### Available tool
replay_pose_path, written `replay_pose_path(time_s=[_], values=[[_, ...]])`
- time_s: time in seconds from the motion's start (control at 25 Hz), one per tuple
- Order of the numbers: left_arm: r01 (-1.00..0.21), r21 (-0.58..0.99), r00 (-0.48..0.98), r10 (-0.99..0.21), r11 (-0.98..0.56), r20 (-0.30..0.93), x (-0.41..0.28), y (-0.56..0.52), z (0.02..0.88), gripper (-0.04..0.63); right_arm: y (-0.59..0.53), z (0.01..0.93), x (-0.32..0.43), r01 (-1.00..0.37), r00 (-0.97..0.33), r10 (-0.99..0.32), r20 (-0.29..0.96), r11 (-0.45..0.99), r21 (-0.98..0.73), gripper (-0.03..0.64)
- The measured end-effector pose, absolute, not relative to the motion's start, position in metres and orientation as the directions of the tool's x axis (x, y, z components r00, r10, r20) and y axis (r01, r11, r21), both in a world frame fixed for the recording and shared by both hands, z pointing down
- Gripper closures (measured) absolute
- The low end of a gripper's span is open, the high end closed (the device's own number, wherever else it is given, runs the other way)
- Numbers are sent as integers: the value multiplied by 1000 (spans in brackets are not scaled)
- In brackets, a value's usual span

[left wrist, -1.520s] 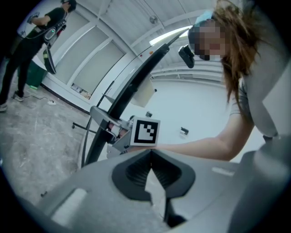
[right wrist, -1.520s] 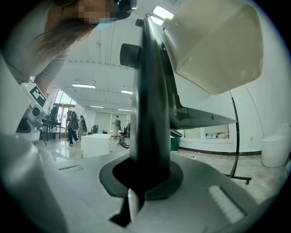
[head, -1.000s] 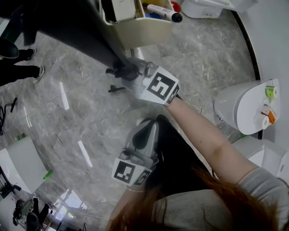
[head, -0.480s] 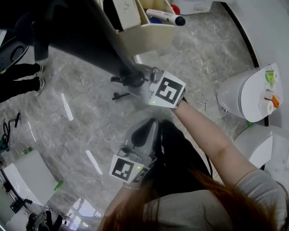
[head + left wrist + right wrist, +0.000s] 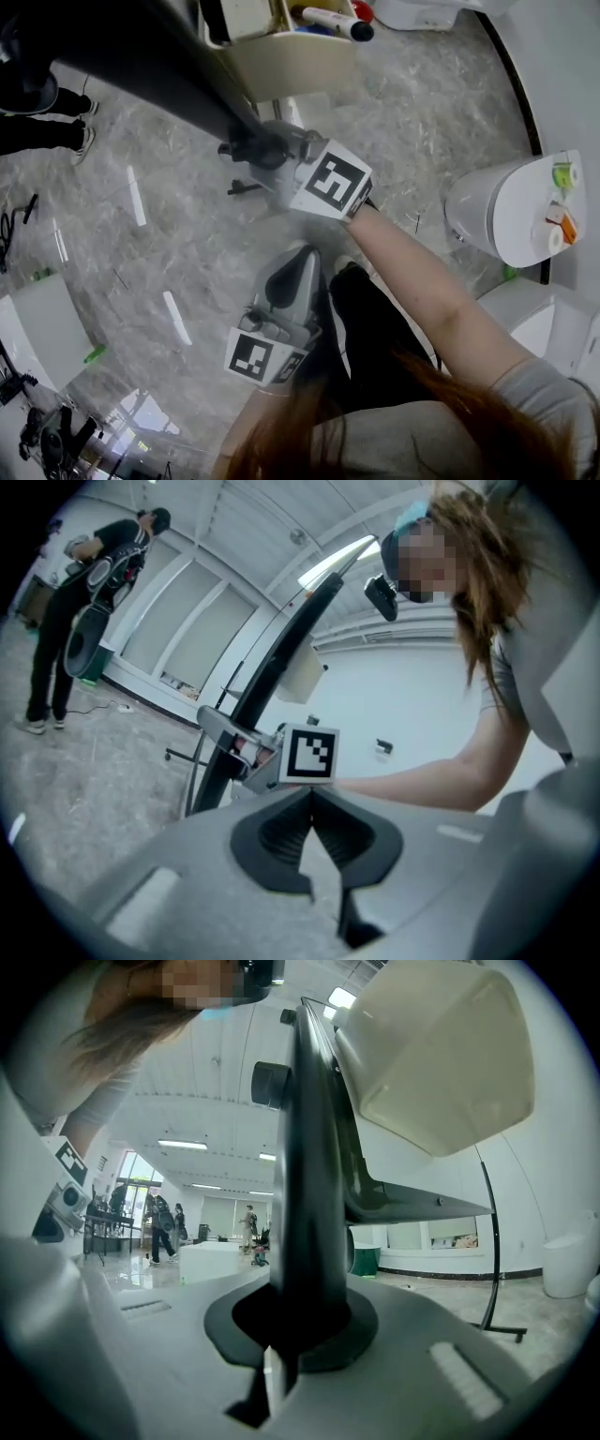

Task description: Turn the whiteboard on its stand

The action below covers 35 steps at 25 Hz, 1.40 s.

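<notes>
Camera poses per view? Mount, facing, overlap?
Head view: on head, facing steeply down; left gripper, right gripper, forearm show.
Left gripper view: on left gripper, along its shut jaws toward whiteboard; right gripper, forearm show.
Right gripper view: on right gripper, along the whiteboard edge it clamps; pen tray above.
Shared: whiteboard, all three.

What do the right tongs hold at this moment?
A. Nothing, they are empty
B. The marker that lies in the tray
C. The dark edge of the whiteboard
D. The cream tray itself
C: in the right gripper view the right tongs are closed on the whiteboard's dark edge, which runs up from between the jaws, while the cream tray sits higher, clear of them.
</notes>
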<state>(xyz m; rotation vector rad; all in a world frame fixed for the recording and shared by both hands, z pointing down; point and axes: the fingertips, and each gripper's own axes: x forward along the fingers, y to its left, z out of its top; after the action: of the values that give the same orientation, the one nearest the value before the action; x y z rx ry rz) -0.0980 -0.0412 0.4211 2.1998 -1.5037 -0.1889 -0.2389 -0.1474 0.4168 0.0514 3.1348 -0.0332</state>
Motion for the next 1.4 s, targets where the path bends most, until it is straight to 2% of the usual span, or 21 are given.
replay_pose_path(time_s=[0.2,0.52,0.84,1.04,1.2,1.4], values=[[-862,462,299,-945,-208,133,-72,-21,416,594,-122,417,-229,59,-998,59,0,998,-31,611],[-868,452,287,-950,-206,119,-59,9,406,594,-83,413,-214,62,-998,61,-17,998,-29,609],[-841,464,373,-919,-278,125,-44,41,413,594,-53,414,-195,47,-999,47,-13,999,-23,611],[-834,425,441,-888,-352,132,-43,49,407,594,-40,407,-189,21,-997,19,-71,999,-38,612],[-808,420,497,-861,-412,111,-26,71,404,594,-20,410,-179,36,-998,35,-45,999,-24,611],[-809,441,482,-868,-388,121,-1,100,412,594,9,409,-164,39,-998,37,-54,999,-31,611]])
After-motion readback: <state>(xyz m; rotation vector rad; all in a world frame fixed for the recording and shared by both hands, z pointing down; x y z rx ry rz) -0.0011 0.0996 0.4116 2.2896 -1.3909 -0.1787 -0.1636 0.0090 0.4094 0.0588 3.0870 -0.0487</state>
